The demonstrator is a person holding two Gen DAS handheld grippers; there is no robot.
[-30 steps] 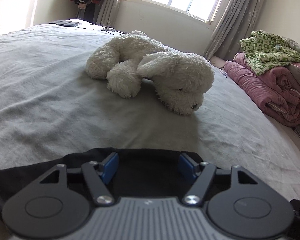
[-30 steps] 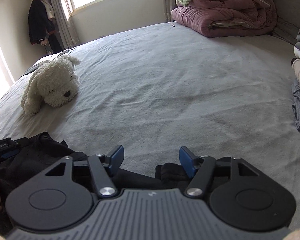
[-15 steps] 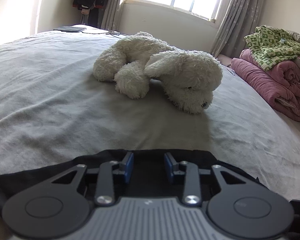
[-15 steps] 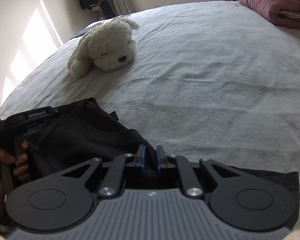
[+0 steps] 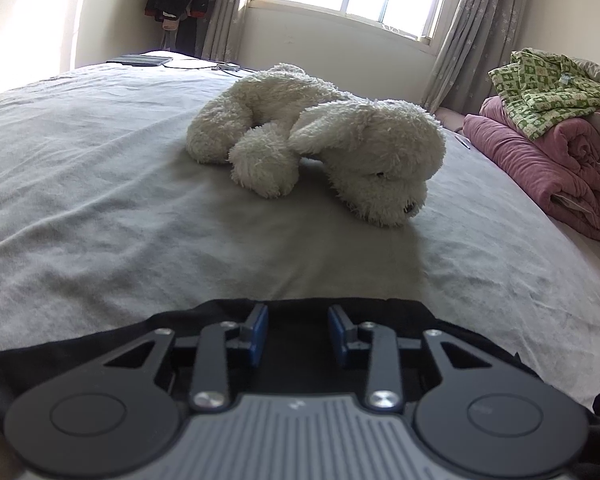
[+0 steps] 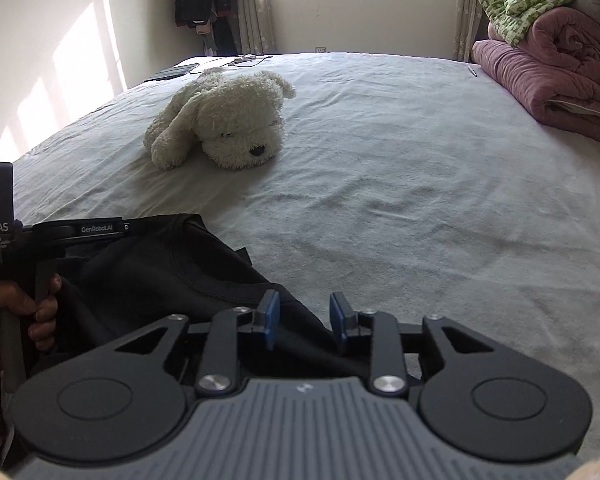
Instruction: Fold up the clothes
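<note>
A black garment lies bunched at the near edge of the grey bed. In the left wrist view my left gripper holds its blue pads partly apart with black cloth filling the gap, shut on a thick fold. The right wrist view shows the garment drawn up toward the left gripper's housing, which a hand grips. My right gripper is opening. Its pads stand clear of the cloth, whose edge lies under and between them.
A white plush dog lies mid-bed beyond the garment. A rolled pink quilt with a green patterned garment on top sits at the right. A dark tablet and cables lie at the far edge.
The left jaws narrowed onto the black cloth and stayed there. The right jaws shut on the garment's edge, then parted again, while the right view swung left toward the plush dog.
</note>
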